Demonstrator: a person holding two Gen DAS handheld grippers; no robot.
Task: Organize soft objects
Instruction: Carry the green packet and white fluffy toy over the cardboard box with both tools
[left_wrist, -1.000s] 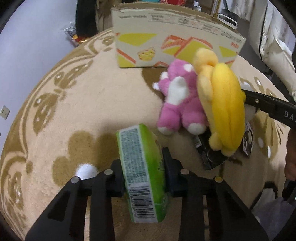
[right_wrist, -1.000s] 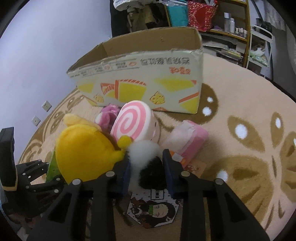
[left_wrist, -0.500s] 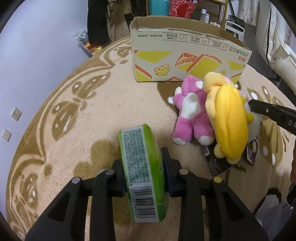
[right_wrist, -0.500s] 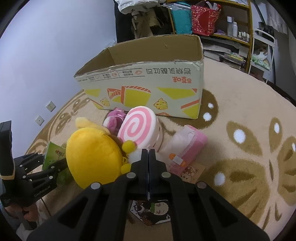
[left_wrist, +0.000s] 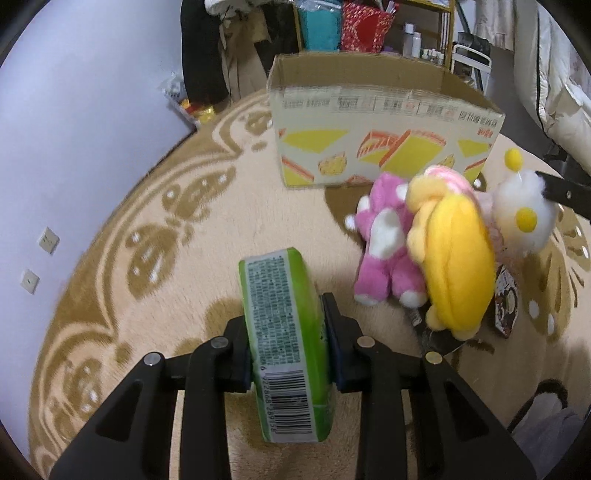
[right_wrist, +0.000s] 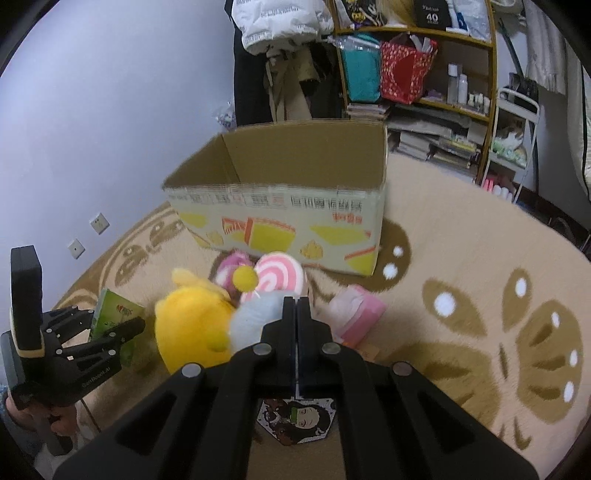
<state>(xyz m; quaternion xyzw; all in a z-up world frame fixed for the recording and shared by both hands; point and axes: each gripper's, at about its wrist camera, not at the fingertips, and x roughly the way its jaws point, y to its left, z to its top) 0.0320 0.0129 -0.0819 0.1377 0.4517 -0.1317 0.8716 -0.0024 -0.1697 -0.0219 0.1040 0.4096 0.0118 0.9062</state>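
Observation:
My left gripper (left_wrist: 286, 325) is shut on a green tissue pack (left_wrist: 284, 343) and holds it above the rug; that pack also shows in the right wrist view (right_wrist: 112, 321). My right gripper (right_wrist: 296, 306) is shut on a white fluffy toy with yellow pom-poms (right_wrist: 255, 319) and holds it lifted; the toy also shows in the left wrist view (left_wrist: 524, 218). An open cardboard box (right_wrist: 291, 206) stands on the rug behind the pile. A yellow plush (left_wrist: 454, 258), a pink plush (left_wrist: 384, 243) and a pink-swirl cushion (right_wrist: 280, 278) lie in front of the box.
A pink tissue pack (right_wrist: 356, 314) and a printed card (right_wrist: 295, 417) lie on the beige patterned rug (right_wrist: 480, 295). Shelves (right_wrist: 417, 74) with bags and bottles stand behind the box. A white wall (left_wrist: 74, 129) is at the left.
My right gripper has closed tight and lifted the white fluffy toy off the pile. Both grippers have risen, so the box now sits lower and its inside shows.

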